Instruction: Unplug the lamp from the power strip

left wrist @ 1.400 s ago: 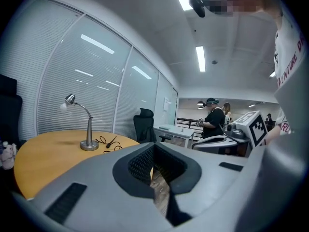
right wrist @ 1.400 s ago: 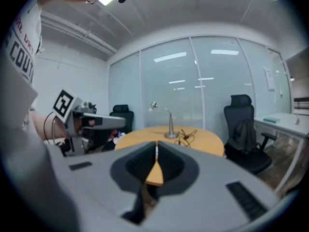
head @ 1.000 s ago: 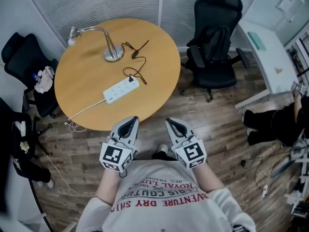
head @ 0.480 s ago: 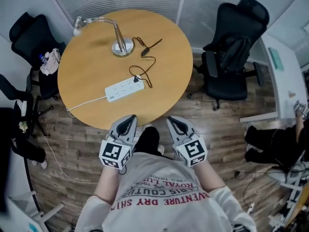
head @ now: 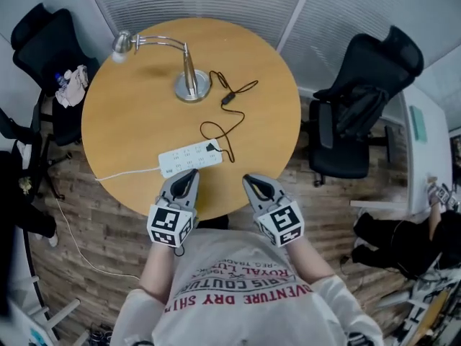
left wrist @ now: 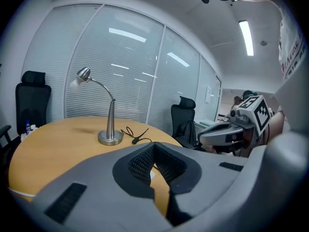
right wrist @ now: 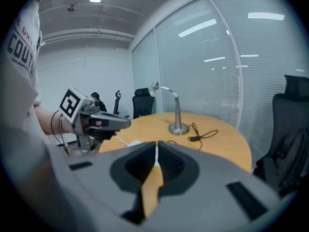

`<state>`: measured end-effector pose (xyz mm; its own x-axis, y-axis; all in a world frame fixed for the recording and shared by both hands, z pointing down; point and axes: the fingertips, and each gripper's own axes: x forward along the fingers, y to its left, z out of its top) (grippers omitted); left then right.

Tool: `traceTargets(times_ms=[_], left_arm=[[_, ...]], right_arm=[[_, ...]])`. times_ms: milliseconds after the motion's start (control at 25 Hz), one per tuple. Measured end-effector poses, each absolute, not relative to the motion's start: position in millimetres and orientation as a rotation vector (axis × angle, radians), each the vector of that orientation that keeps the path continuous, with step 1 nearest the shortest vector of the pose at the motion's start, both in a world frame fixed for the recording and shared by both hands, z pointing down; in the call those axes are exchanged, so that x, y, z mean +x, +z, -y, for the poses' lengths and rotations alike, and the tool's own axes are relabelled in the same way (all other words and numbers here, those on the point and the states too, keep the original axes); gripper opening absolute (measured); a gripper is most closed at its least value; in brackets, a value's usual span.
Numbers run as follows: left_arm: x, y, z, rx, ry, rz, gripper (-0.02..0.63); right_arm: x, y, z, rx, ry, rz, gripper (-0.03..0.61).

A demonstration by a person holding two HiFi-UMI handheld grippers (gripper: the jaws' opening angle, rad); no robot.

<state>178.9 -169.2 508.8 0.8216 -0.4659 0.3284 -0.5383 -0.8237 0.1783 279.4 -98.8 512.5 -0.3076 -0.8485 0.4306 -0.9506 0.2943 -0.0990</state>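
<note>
A silver desk lamp (head: pixel 191 83) stands at the back of the round wooden table (head: pixel 130 128). Its black cord (head: pixel 232 121) runs past an inline switch (head: pixel 228 98) to a black plug (head: pixel 212 147) seated in the right end of the white power strip (head: pixel 189 158). My left gripper (head: pixel 189 174) is shut and empty over the table's near edge, just short of the strip. To its right, my right gripper (head: pixel 251 182) is also shut and empty. The left gripper view shows the lamp (left wrist: pixel 110 129) beyond the left gripper (left wrist: pixel 154 146). The right gripper view shows the strip (right wrist: pixel 131 143) ahead of the right gripper (right wrist: pixel 156 146).
Black office chairs stand at the right (head: pixel 364 110) and the far left (head: pixel 43 42) of the table. The strip's white cable (head: pixel 72 225) drops off the left edge onto the wooden floor. A white desk (head: pixel 425 143) and a seated person (head: pixel 403 244) are at the right.
Both grippers have moved forward, from over the floor to the table's near edge, close to the power strip. Both stayed shut.
</note>
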Motion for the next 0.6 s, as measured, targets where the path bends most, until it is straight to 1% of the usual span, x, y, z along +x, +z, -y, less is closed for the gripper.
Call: traceTargets(times_ms=[240, 440, 480, 560, 600], left_arm=[[172.7, 563.2, 211.2, 2.679, 0.543, 0.805, 0.028], [176.7, 616.0, 221.9, 2.665, 0.699, 0.771, 0.028], [178.5, 625.0, 221.8, 2.666, 0.73, 0.758, 0.028], [183.2, 640.9, 223.1, 2.661, 0.778, 0.739, 0.028], [185.6, 647.8, 225.0, 2.657, 0.8, 0.737, 0.028]], right_arm=[[269.1, 545.6, 144.7, 1.446, 0.549, 2.243, 0.031], [259.4, 574.3, 164.1, 1.283, 0.539, 2.184, 0.034], [257.2, 580.9, 166.4, 1.247, 0.535, 2.165, 0.043], [254.9, 594.7, 171.6, 1.171, 0.525, 2.125, 0.145], [254.7, 600.7, 175.4, 1.138, 0.515, 2.104, 0.15]])
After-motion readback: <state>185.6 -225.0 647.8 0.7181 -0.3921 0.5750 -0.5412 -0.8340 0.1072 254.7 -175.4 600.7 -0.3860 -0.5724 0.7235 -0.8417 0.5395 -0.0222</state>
